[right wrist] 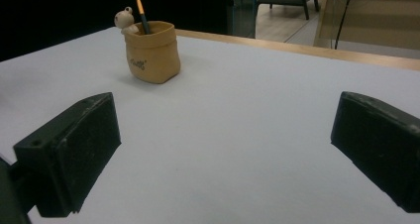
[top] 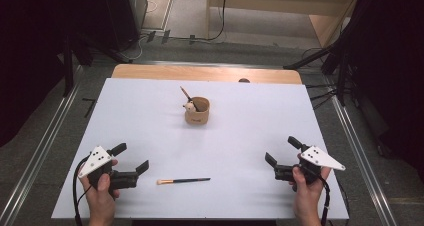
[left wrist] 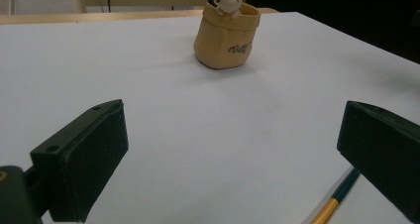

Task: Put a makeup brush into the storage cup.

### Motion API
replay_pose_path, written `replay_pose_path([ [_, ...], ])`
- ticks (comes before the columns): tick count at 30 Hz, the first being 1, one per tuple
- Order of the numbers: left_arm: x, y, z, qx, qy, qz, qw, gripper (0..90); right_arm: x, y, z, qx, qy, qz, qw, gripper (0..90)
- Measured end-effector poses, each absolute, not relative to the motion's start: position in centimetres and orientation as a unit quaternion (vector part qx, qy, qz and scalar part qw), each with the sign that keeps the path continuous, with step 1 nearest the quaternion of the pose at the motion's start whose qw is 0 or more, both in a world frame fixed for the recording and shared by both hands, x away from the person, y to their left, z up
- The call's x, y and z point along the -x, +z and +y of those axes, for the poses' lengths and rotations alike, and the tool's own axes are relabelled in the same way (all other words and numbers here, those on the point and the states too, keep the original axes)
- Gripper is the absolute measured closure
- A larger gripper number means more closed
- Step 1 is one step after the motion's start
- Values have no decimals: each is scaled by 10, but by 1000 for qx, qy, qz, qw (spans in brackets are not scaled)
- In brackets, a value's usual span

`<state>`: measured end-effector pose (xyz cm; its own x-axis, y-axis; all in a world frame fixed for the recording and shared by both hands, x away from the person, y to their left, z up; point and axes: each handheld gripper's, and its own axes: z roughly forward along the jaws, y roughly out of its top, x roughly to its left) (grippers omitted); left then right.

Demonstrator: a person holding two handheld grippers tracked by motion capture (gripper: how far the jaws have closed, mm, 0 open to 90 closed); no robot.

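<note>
A tan sack-shaped holder [top: 196,111] with a small bear figure on its rim stands mid-table, with one brush handle sticking out of it; it also appears far ahead as the holder [left wrist: 226,35] and the holder [right wrist: 150,51]. A second brush [top: 183,180] lies flat near the front edge, and its handle [left wrist: 339,194] shows beside a jaw in the left gripper view. My left gripper [top: 133,158] rests open at the front left, just left of that brush. My right gripper [top: 282,151] stands open at the front right, nothing between its jaws.
The white table top [top: 250,136] has a wooden strip [top: 205,73] along its far edge. Metal rails [top: 355,136] run along both sides on the floor, with dark stands and cables behind.
</note>
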<state>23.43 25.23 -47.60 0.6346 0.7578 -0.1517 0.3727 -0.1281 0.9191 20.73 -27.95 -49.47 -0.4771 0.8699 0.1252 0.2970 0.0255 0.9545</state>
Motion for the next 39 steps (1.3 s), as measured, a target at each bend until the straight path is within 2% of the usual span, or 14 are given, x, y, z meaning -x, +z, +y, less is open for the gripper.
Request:
replay_pose_path([
  [24, -236, -475, 258, -729, 173, 385, 539, 0, -159, -496, -340, -471, 523, 649, 288, 0],
  [39, -234, -469, 242, -736, 158, 375, 542, 0, -160, -496, -340, -473, 519, 653, 285, 0],
])
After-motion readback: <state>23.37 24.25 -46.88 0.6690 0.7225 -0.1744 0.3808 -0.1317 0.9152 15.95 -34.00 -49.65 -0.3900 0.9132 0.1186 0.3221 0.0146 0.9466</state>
